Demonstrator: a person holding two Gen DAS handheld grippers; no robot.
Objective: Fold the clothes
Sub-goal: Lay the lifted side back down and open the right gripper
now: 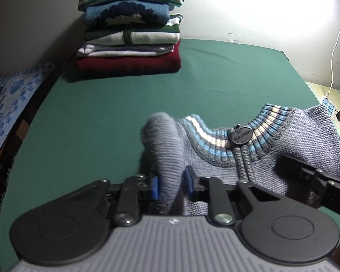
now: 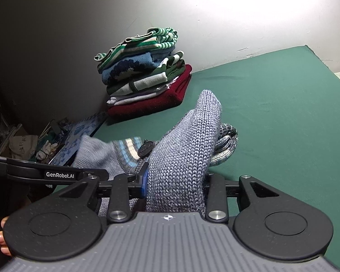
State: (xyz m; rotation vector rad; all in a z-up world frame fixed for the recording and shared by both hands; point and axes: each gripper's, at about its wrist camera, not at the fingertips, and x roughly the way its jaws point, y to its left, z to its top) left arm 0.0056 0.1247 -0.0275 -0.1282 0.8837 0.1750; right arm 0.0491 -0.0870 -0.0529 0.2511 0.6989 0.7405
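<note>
A grey-blue knit sweater with a striped collar and a round zip tag lies on the green table, near the front. My left gripper is shut on a bunched fold of the sweater's left shoulder. My right gripper is shut on a thick fold of the same sweater, which rises between its blue pads; the collar shows to its left. The right gripper also shows in the left wrist view, at the sweater's right side.
A stack of folded clothes stands at the table's far left by the wall, and shows in the right wrist view. A blue floral cloth and clutter lie off the left edge. A white cable hangs at the right.
</note>
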